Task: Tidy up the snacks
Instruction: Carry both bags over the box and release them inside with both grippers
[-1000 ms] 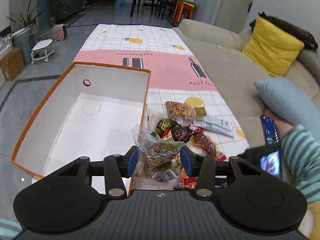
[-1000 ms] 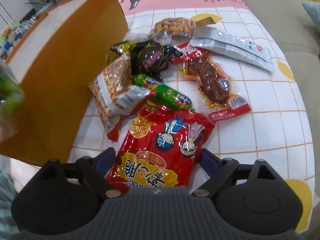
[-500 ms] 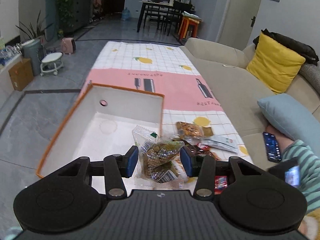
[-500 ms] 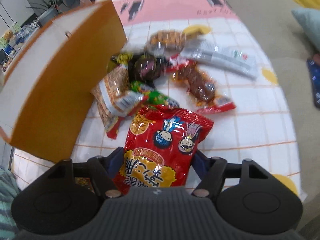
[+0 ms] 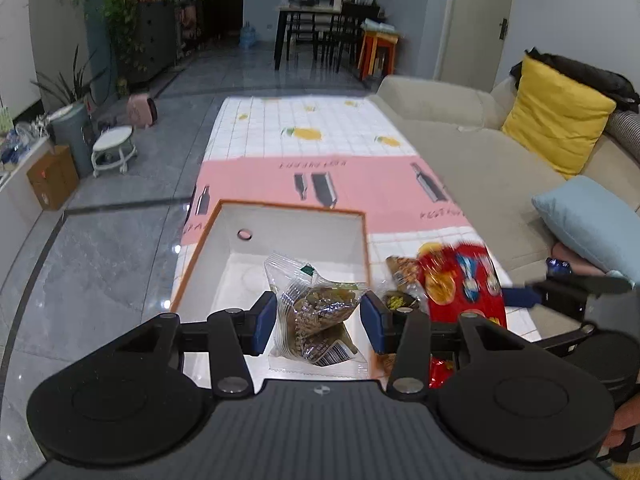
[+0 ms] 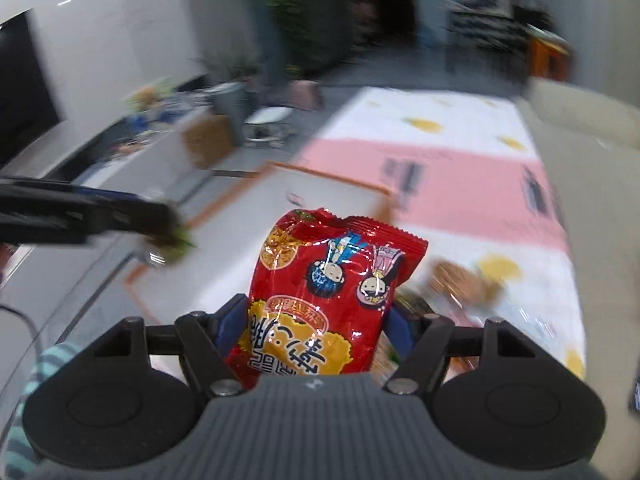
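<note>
Right wrist view is motion-blurred: room, table edge and the loose snack pile (image 6: 460, 284) at right are smeared, individual packs unreadable. Left tongs (image 5: 318, 322) clamped on a clear packet of green-brown snacks (image 5: 316, 312), held above the open orange-rimmed white box (image 5: 280, 216); the packet's lower edge is cut off by the gripper body. Right tongs (image 6: 316, 330) have just been closing and now grip a red noodle-snack bag (image 6: 324, 292), raised off the table; its bottom is hidden behind the gripper. Table (image 5: 320, 136) wears a white grid and pink cloth with lemon prints. Beige sofa (image 5: 480, 160), yellow cushion (image 5: 556, 116), grey tiled floor (image 5: 100, 260).
</note>
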`<action>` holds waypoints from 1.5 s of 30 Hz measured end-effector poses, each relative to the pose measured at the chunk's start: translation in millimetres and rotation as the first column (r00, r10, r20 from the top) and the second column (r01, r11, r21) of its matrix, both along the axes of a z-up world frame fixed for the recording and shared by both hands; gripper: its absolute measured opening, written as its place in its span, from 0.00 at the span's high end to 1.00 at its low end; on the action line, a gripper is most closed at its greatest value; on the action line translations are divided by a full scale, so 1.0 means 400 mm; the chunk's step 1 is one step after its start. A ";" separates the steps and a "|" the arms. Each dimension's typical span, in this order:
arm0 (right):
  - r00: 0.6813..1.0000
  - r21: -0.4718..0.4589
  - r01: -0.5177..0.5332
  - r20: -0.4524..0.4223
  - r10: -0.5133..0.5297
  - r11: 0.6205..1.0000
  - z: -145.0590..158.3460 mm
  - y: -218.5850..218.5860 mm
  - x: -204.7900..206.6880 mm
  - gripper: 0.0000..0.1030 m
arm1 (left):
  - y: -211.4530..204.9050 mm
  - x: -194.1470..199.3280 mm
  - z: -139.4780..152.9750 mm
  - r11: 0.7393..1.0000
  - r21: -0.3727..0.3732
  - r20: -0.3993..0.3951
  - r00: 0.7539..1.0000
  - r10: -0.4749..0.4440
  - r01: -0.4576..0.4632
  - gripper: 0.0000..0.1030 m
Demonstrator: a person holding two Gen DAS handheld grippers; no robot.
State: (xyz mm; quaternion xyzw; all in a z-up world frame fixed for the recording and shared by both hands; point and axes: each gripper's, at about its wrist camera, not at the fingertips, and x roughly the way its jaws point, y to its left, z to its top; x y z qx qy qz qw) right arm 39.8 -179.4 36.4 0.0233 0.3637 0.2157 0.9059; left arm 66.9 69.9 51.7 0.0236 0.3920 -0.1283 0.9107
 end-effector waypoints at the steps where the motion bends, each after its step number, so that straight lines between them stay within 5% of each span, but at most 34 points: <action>1: 0.999 0.003 -0.037 0.011 0.037 0.999 0.014 0.019 0.012 0.33 | 0.010 0.014 -0.007 1.000 0.006 -0.023 1.000 0.007 -0.007 0.50; 5: 0.989 -0.036 -0.147 0.029 0.148 0.988 0.035 0.100 0.072 0.33 | 0.049 0.077 -0.047 0.999 0.028 -0.106 0.994 0.041 -0.038 0.50; 11: 0.957 -0.108 -0.290 -0.059 0.285 0.951 -0.015 0.225 0.167 0.33 | 0.098 0.152 -0.128 0.995 0.067 -0.224 0.971 0.083 -0.069 0.50; 18: 0.906 -0.243 -0.424 -0.113 0.408 0.873 -0.097 0.307 0.207 0.33 | 0.107 0.201 -0.221 0.989 0.138 -0.325 0.940 0.100 -0.057 0.49; 29: 0.828 -0.321 -0.560 -0.231 0.511 0.763 -0.210 0.359 0.252 0.33 | 0.102 0.234 -0.326 0.982 0.187 -0.433 0.895 0.108 -0.027 0.50; 39: 0.811 -0.314 -0.584 -0.276 0.516 0.749 -0.253 0.388 0.286 0.31 | 0.094 0.247 -0.350 0.976 0.215 -0.460 0.878 0.134 -0.036 0.48; 45: 0.817 -0.319 -0.576 -0.262 0.514 0.753 -0.246 0.392 0.293 0.26 | 0.097 0.241 -0.325 0.974 0.219 -0.431 0.890 0.151 -0.060 0.34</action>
